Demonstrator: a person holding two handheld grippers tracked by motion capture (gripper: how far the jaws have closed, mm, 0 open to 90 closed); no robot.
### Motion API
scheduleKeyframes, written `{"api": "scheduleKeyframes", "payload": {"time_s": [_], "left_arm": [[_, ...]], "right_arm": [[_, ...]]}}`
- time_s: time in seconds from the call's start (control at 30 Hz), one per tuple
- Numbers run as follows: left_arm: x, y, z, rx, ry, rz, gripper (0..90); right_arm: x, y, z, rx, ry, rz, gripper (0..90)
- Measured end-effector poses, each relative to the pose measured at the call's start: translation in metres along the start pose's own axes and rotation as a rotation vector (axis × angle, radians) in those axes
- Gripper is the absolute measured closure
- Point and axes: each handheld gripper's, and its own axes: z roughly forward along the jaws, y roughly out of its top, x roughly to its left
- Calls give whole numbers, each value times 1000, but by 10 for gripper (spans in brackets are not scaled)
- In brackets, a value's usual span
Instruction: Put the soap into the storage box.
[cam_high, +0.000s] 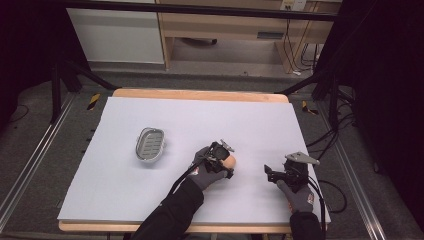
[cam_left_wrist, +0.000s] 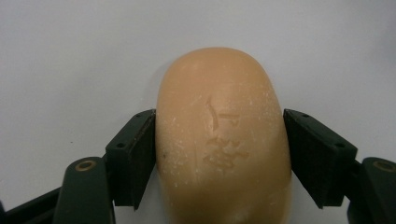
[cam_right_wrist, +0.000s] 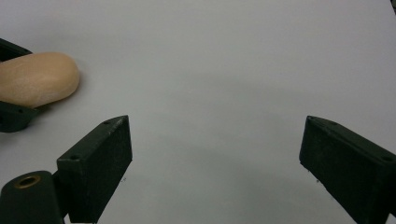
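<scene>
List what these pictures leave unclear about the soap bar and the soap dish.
- Soap bar, left gripper view: its near end is cut off by the bottom edge; the stamped mark is too faint to read.
- Soap bar, high view: mostly covered by the left hand-held gripper.
- Soap bar, right gripper view: one end runs off the left edge.
- Soap dish, high view: too small to show its ribs clearly.

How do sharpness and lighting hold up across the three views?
High view: bright white table, dark surroundings, soft detail. Left gripper view: soap sharp, stamped mark legible, even light. Right gripper view: fingers crisp, faint shadows beneath them, no glare.
</scene>
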Motion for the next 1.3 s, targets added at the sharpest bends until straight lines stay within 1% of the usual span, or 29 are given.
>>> {"api": "scheduleKeyframes", "payload": {"time_s": [0.3,0.37,0.5,0.53,0.67,0.83,0.97,1.1,1.2,1.23,1.3], "left_arm": [[0,0,-1,1,-2,12,312],[1,0,-1,9,0,19,313],[1,0,-3,15,-8,26,315],[1,0,-4,13,-15,27,315],[2,1,-14,-20,-18,21,315],[2,1,-28,-43,-12,25,316],[2,0,-37,-59,-9,23,316],[3,-1,-45,-70,0,31,316],[4,-1,-51,-76,0,32,316],[4,-2,-53,-78,0,30,316],[6,-2,-57,-83,6,33,316]], "right_arm": [[-1,0,1,3,0,-4,94],[-1,0,1,4,-3,-7,95],[-2,0,1,3,-3,-5,94],[-3,0,1,1,-2,-5,94],[-3,-1,0,1,-4,-6,94],[-3,-1,0,0,-4,-4,94],[-3,0,0,0,-3,-2,94],[-3,-1,0,-2,-1,-4,94],[-2,-1,0,-2,-3,-3,94],[-2,-1,0,-3,-4,-10,94],[-2,-1,0,0,-3,-7,93]]}}
